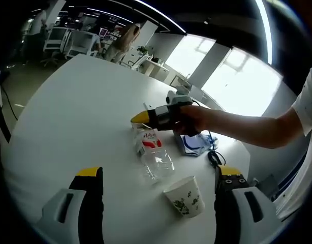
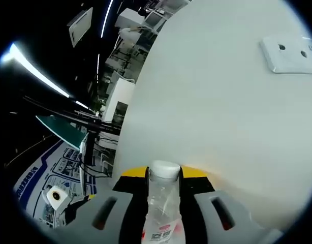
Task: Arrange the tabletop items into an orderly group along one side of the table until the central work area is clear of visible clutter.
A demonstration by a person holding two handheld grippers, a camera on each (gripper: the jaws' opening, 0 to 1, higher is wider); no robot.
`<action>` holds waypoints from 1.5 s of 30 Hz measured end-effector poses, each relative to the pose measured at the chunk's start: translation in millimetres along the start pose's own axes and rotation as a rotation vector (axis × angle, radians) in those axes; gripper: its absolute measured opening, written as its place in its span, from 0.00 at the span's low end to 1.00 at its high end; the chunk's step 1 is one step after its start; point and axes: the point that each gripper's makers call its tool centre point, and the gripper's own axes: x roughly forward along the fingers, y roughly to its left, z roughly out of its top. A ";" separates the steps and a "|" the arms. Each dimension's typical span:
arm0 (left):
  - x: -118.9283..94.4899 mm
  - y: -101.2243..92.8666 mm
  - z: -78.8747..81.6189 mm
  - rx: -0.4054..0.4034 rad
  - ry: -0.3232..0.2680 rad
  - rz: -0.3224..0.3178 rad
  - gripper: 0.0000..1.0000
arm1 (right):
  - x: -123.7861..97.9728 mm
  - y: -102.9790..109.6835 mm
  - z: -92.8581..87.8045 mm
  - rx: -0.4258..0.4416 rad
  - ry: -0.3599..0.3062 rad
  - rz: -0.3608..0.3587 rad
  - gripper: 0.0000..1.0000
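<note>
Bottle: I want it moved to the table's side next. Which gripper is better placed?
Right. The right gripper has its fingers on either side of the bottle. The left gripper hangs open, nearer the cup.

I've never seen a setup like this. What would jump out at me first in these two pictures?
Most striking is the clear plastic bottle lying on the white table, its white cap end pinched between the jaws of the right gripper, which a person's hand holds from the right. In the right gripper view that bottle stands out between the jaws. A paper cup stands beside it, between the jaws of the left gripper.
</note>
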 end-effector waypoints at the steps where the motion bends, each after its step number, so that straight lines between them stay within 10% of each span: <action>1: -0.5 0.0 -0.3 -0.002 -0.001 -0.001 0.94 | 0.2 1.9 -0.4 -0.007 -0.003 0.005 0.20; 29: 60.0 8.2 21.3 0.032 0.036 -0.081 0.92 | -27.2 38.9 3.6 -0.233 -0.079 -0.011 0.20; 45: 118.6 8.1 -12.1 0.063 0.183 -0.203 0.69 | -31.5 48.8 -2.2 -0.322 -0.129 -0.021 0.20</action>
